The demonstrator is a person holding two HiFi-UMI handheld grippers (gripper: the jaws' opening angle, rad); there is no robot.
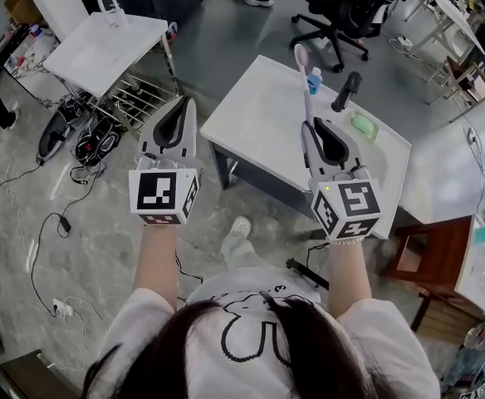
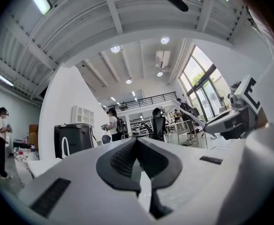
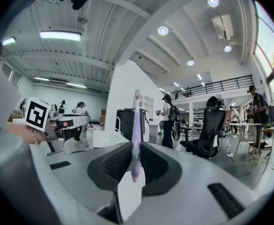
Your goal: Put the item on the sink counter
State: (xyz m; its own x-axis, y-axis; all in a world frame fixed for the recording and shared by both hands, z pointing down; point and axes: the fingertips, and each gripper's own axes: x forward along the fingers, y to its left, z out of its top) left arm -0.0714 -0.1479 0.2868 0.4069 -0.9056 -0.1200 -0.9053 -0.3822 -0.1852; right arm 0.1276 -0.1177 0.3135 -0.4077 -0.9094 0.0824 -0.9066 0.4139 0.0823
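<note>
My right gripper (image 1: 310,128) is shut on a lilac toothbrush (image 1: 303,80), whose long handle sticks out forward past the jaws with the brush head at the far end. In the right gripper view the toothbrush (image 3: 136,130) stands upright between the pads of the right gripper (image 3: 136,150). The white sink counter (image 1: 255,123) lies just ahead and below, with a black faucet (image 1: 346,91), a green soap (image 1: 364,125) and a small blue bottle (image 1: 314,80). My left gripper (image 1: 181,105) is held level beside it, shut and holding nothing; its jaws meet at the left gripper (image 2: 136,140) tips.
A white table (image 1: 101,52) with a white bag stands at the back left, over a wire rack with shoes (image 1: 93,135). A black office chair (image 1: 342,15) is behind the counter, a wooden stool (image 1: 433,264) at right. Cables trail on the floor (image 1: 51,239).
</note>
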